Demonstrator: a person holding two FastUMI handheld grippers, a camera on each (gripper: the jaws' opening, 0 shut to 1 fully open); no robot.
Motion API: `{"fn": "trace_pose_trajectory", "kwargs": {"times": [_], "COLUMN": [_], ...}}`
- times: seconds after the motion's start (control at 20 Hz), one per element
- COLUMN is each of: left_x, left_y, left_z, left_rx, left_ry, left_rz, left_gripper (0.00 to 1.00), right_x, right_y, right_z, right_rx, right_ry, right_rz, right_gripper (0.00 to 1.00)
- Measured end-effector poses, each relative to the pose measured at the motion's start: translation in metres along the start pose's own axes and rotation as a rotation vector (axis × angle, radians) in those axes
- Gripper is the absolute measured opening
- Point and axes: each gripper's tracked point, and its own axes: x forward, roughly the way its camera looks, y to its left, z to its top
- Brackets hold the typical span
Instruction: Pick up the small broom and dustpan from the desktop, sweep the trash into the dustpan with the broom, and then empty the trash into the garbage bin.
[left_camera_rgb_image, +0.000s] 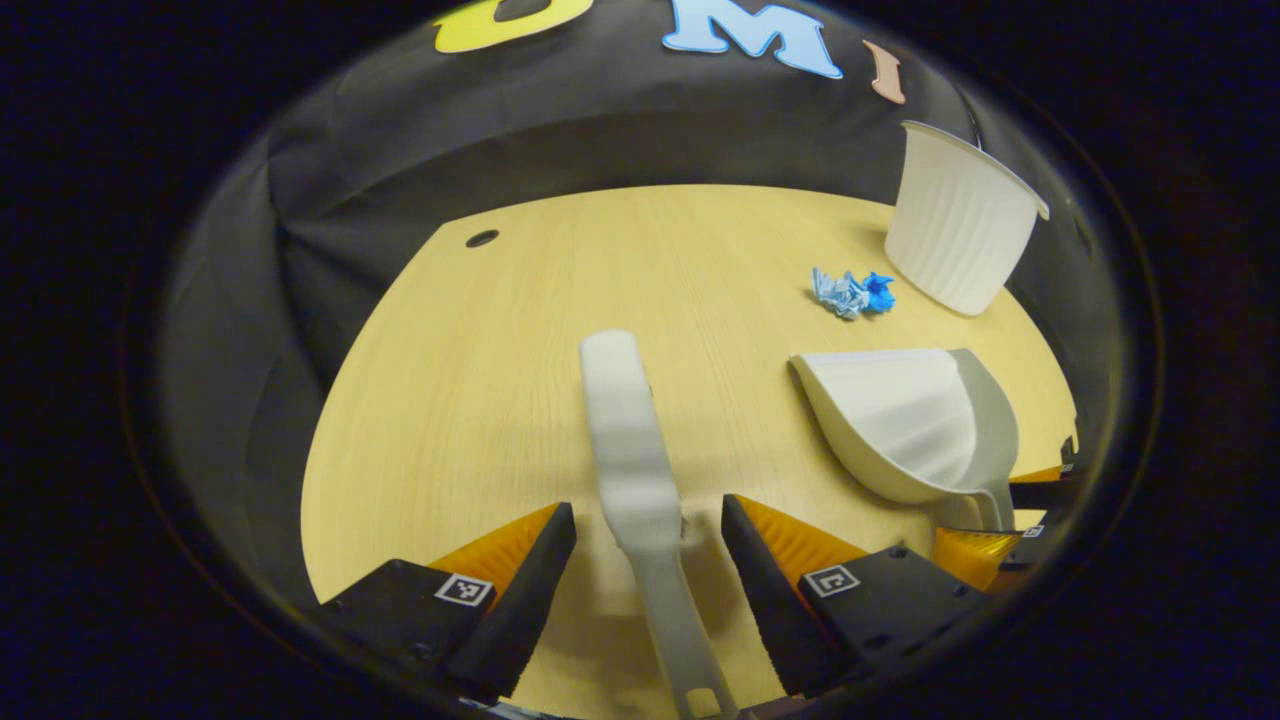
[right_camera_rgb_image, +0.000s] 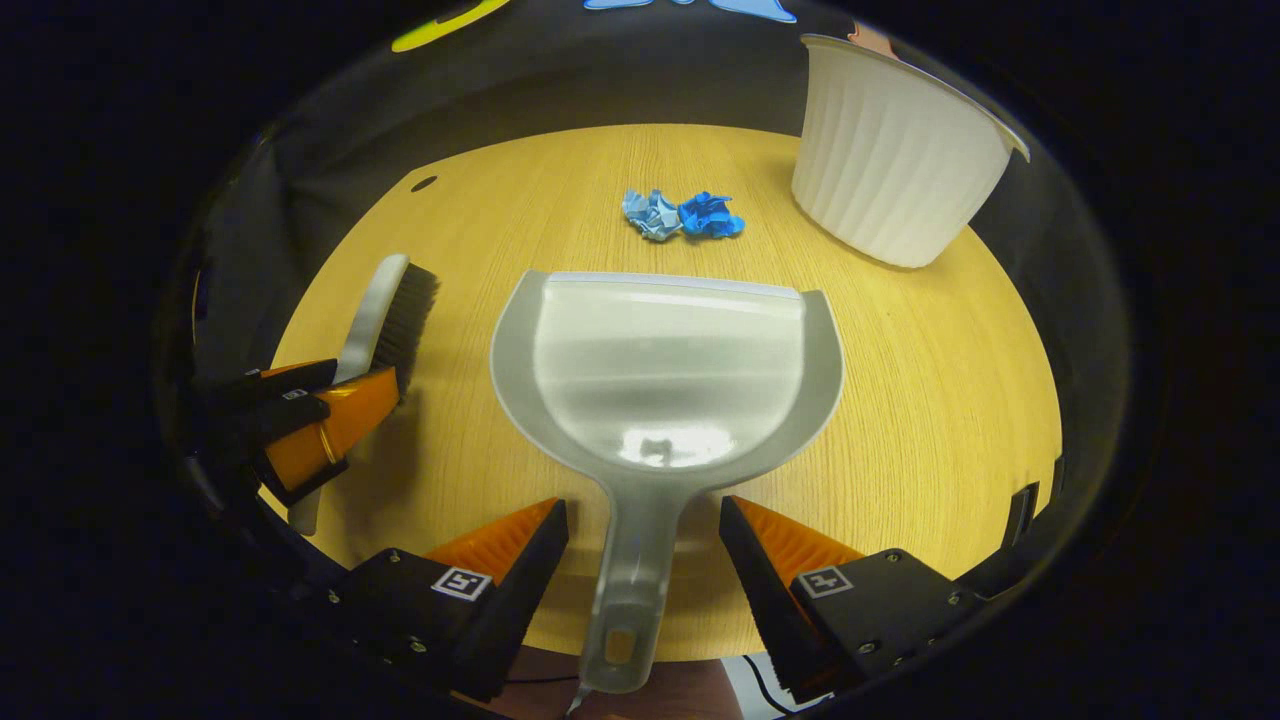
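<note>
The small white broom (left_camera_rgb_image: 632, 450) lies on the wooden desktop (left_camera_rgb_image: 470, 400), its handle running back between the fingers of my left gripper (left_camera_rgb_image: 648, 505), which is open with a gap on each side. In the right gripper view its dark bristles face the dustpan, broom (right_camera_rgb_image: 385, 310). The grey dustpan (right_camera_rgb_image: 665, 375) lies flat, mouth toward the trash. Its handle passes between the fingers of my right gripper (right_camera_rgb_image: 643, 503), open and not touching it. Crumpled blue paper trash (right_camera_rgb_image: 682, 215) sits just beyond the pan's lip. The dustpan (left_camera_rgb_image: 905, 420) lies to the right of the broom.
A white ribbed garbage bin (right_camera_rgb_image: 890, 160) stands at the back right of the desk, close to the trash; bin (left_camera_rgb_image: 960, 235). A small cable hole (left_camera_rgb_image: 481, 238) sits at the desk's far left. Black cloth walls surround the desk.
</note>
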Motion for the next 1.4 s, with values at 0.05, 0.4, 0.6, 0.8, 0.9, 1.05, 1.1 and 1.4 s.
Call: {"fn": "trace_pose_trajectory", "kwargs": {"times": [0.05, 0.4, 0.6, 0.8, 0.9, 1.05, 1.1, 1.4], "left_x": [0.003, 0.021, 0.029, 0.032, 0.034, 0.033, 0.033, 0.038], "left_y": [0.0, 0.0, 0.0, 0.001, 0.001, 0.003, 0.001, -0.003], "left_z": [0.0, 0.002, 0.006, 0.011, 0.01, 0.009, 0.009, 0.015], "left_rx": [0.005, 0.031, 0.07, 0.103, 0.123, 0.128, 0.129, 0.178], "left_ry": [0.006, 0.032, 0.036, 0.035, 0.036, 0.036, 0.037, 0.051], "left_rz": [-0.002, -0.011, -0.025, -0.033, -0.026, -0.023, -0.023, -0.011], "left_gripper": [1.0, 0.87, 0.71, 0.61, 0.6, 0.55, 0.53, 0.51], "right_x": [0.003, 0.014, 0.015, 0.014, 0.013, 0.015, 0.016, 0.017], "right_y": [-0.001, -0.007, -0.01, -0.009, -0.011, -0.013, -0.015, -0.029], "right_z": [0.002, 0.006, 0.006, 0.007, 0.009, 0.01, 0.011, 0.014], "right_rx": [0.0, -0.004, -0.004, -0.001, 0.003, -0.022, -0.036, -0.123], "right_ry": [0.007, 0.033, 0.018, 0.005, -0.005, -0.004, -0.007, -0.013], "right_rz": [-0.001, -0.029, -0.058, -0.063, -0.071, -0.064, -0.06, -0.018], "right_gripper": [0.95, 0.77, 0.65, 0.52, 0.35, 0.35, 0.35, 0.31]}}
